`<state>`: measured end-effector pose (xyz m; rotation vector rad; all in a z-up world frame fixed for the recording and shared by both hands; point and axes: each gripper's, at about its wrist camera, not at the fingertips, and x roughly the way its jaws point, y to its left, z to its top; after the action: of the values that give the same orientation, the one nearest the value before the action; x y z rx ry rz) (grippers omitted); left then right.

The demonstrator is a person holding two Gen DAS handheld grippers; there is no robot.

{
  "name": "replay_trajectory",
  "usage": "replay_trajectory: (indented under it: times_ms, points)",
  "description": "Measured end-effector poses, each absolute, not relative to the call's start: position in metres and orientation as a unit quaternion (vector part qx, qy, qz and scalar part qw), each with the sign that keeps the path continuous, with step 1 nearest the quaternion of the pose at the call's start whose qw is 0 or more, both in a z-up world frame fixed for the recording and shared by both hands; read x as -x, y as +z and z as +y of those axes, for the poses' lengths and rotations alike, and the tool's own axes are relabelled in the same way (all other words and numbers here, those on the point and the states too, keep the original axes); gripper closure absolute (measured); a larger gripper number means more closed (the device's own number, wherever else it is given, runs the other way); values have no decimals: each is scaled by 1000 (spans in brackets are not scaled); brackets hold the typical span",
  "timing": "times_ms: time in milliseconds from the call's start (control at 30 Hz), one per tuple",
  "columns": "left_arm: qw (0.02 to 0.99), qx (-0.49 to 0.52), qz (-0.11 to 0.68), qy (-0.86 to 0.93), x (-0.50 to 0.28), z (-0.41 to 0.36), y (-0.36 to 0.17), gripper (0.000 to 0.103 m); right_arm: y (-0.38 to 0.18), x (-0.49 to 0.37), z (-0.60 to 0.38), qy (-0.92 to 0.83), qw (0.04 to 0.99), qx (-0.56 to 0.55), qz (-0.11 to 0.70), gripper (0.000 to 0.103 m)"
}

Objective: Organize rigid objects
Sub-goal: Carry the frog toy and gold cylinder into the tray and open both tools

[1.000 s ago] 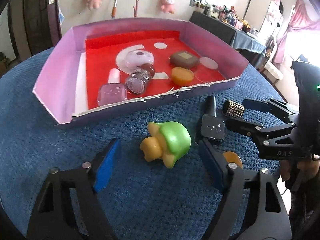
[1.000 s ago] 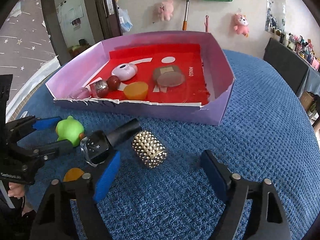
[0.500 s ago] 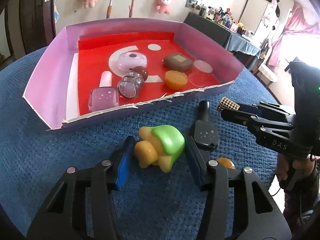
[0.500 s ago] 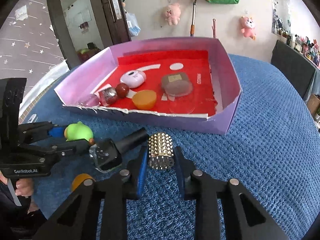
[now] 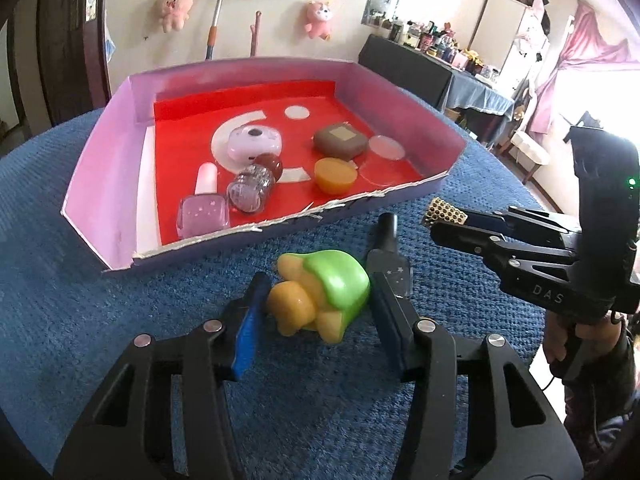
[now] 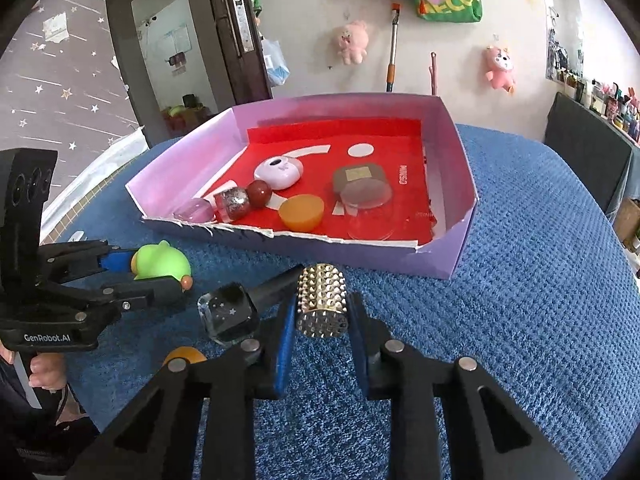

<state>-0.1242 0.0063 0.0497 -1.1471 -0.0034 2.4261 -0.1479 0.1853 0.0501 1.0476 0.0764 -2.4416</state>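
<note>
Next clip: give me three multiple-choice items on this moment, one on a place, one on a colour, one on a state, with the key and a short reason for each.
1. Where does the black nail polish bottle lie?
A. inside the box
B. on the blue cloth in front of the box
C. in the left tongs

2. What colour is the floor of the box?
A. red
B. yellow
C. white

3. What do the right tongs hold?
A. nothing, they stand wide open
B. the orange cup
C. the studded gold cylinder

Key: 1 B, the bottle rests on the cloth between the two tools. 2 A, red lining shows under the items. 3 C, both pads press the cylinder's sides, while the left tongs are closed on the green toy.
</note>
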Motion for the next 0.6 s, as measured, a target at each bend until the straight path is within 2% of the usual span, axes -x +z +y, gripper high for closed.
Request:
replay_trajectory:
  times_ms: [300,600]
  points:
    - [214,389,-7,896,137,-8,91,55,101,152,178,-906,271,-325,15,76]
    - [176,435,37,882,217,-17,100,55,126,231,138,-887,279,-365,40,76]
